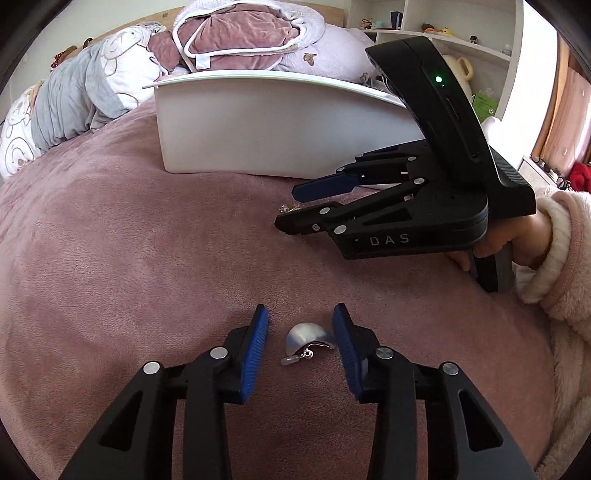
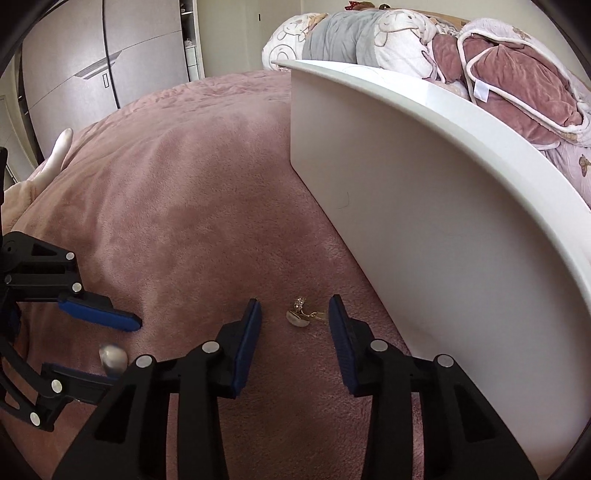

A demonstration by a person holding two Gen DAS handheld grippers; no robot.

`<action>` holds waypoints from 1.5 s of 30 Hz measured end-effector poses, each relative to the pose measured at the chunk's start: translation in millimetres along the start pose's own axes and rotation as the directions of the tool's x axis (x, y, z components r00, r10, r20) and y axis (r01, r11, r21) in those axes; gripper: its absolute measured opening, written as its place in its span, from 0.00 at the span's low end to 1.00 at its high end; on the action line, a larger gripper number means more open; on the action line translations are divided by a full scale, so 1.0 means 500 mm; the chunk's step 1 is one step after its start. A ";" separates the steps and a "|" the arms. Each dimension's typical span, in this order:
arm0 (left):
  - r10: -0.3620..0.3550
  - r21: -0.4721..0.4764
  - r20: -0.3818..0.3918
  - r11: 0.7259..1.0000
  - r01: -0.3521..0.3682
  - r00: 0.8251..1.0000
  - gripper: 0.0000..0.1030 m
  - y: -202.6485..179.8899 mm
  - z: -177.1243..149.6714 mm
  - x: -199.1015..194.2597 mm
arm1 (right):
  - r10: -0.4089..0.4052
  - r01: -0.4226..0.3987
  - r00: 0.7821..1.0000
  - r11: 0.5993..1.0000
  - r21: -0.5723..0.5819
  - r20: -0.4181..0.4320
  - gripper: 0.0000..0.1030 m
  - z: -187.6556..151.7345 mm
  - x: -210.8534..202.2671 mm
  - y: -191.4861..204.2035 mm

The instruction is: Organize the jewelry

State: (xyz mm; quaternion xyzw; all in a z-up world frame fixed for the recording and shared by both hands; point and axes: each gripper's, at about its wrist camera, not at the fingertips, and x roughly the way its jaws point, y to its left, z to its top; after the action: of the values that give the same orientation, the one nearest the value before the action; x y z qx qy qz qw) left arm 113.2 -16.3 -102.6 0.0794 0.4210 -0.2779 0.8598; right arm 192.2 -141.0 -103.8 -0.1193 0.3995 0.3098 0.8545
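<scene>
A silver dome-shaped earring (image 1: 308, 339) lies on the pink blanket (image 1: 129, 240) between the blue pads of my left gripper (image 1: 301, 317). The left pad stands clear of it and the right pad is very close, so the gripper is open. In the right wrist view the same earring (image 2: 112, 360) shows between the left gripper's fingers (image 2: 99, 314). A small gold earring with a white stone (image 2: 301, 315) lies between the pads of my right gripper (image 2: 294, 306), which is open and touches nothing. The gold piece (image 1: 286, 208) also shows at the right gripper's tips (image 1: 290, 208).
A tall white box (image 1: 258, 129) stands on the blanket just beyond both grippers, and its wall (image 2: 424, 221) is close on the right. Folded quilts and pillows (image 1: 240, 33) are piled behind it. A hand in a fluffy sleeve (image 1: 554, 236) holds the right gripper.
</scene>
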 end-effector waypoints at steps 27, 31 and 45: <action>0.046 -0.094 0.007 0.995 -0.045 0.999 0.29 0.019 -0.006 -0.015 | -0.016 0.016 1.000 1.000 0.013 -0.014 0.35 -0.005 -0.005 -0.007; 0.045 -0.098 0.005 0.994 -0.044 0.999 0.29 0.021 -0.007 -0.012 | 0.009 -0.010 1.000 1.000 -0.011 -0.024 0.14 -0.005 -0.001 0.004; 0.095 -0.107 0.054 0.990 -0.089 0.994 0.29 0.009 -0.005 -0.047 | 0.058 -0.056 0.995 0.998 -0.026 0.078 0.07 0.013 -0.087 0.025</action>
State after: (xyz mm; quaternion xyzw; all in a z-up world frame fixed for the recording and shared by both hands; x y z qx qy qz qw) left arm 102.7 -2.0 -86.5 0.0453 0.4054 -0.2175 0.8867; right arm 166.8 -147.2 -66.0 -0.1057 0.3650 0.3431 0.8590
